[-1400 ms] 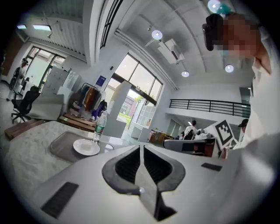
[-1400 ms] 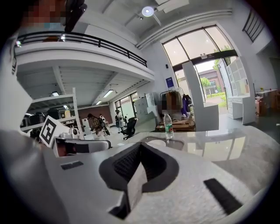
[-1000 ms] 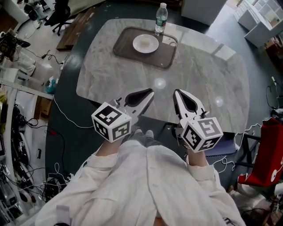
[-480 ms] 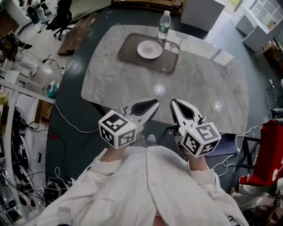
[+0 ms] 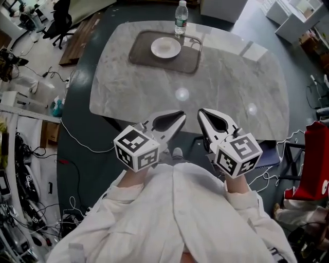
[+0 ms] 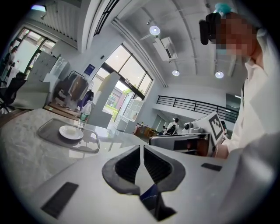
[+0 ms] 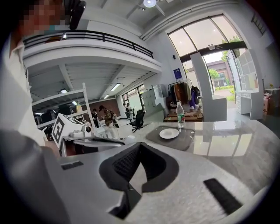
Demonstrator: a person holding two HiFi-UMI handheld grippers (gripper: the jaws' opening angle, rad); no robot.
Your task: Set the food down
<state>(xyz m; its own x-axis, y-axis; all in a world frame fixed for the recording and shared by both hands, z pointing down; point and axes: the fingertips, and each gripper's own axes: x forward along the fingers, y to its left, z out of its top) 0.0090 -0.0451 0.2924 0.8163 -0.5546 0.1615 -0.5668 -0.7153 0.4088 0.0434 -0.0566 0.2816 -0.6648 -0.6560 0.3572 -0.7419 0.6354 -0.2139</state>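
Note:
A white plate (image 5: pixel 165 47) lies on a dark tray (image 5: pixel 141 57) at the far side of the marble table (image 5: pixel 231 87). I cannot make out any food on it. A water bottle (image 5: pixel 180 13) stands just behind the tray. My left gripper (image 5: pixel 181 114) and right gripper (image 5: pixel 201 112) hover side by side over the table's near edge, far from the tray. Both are shut with nothing between their jaws. The left gripper view shows its jaws (image 6: pixel 141 146) closed, with the plate (image 6: pixel 71 132) ahead to the left. In the right gripper view the jaws (image 7: pixel 140 144) meet, with the plate (image 7: pixel 169 133) ahead.
A red object (image 5: pixel 314 159) stands on the floor at the right. Cables (image 5: pixel 77 138) and equipment crowd the floor at the left. Office chairs (image 5: pixel 56 18) stand at the far left, and white cabinets (image 5: pixel 293 15) at the far right. People stand in the distance (image 7: pixel 105 116).
Both grippers have drifted a little across the table's near edge, and the head view has shifted. Their jaws stay shut and nothing was picked up or let go.

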